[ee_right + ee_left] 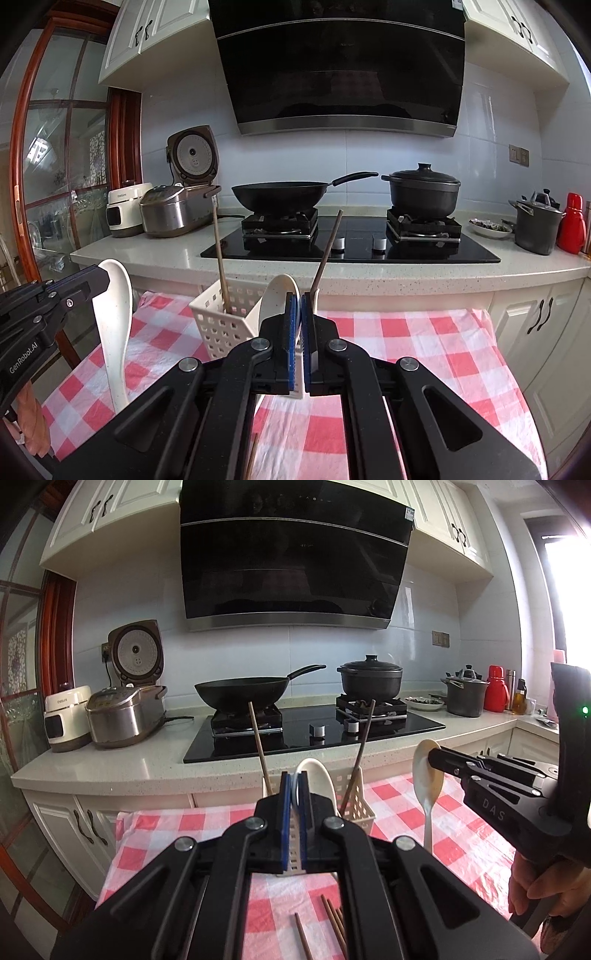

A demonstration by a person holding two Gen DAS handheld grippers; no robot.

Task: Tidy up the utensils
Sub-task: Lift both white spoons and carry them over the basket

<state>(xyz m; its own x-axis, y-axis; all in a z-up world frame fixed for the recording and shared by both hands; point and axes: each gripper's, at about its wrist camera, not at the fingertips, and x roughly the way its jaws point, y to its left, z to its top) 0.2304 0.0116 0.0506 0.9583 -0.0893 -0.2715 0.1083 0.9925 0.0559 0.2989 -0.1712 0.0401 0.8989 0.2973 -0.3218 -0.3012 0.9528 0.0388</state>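
Both my jaws pinch smooth white spoons by the bowl, handles hanging: left gripper (pixel 294 794) holds one spoon (pixel 112 317), right gripper (pixel 300 314) another (pixel 426 775). Next I judge each drops into the perforated plastic basket (pixel 221 325) holding two slim wooden chopsticks (pixel 220 251).

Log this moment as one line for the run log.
left gripper: shut on left spoon | right gripper: shut on right spoon | basket: two chopsticks standing | tablecloth: loose chopsticks

Sharp daylit fisheye views, window (pixel 561 602) glare, dark curved corners
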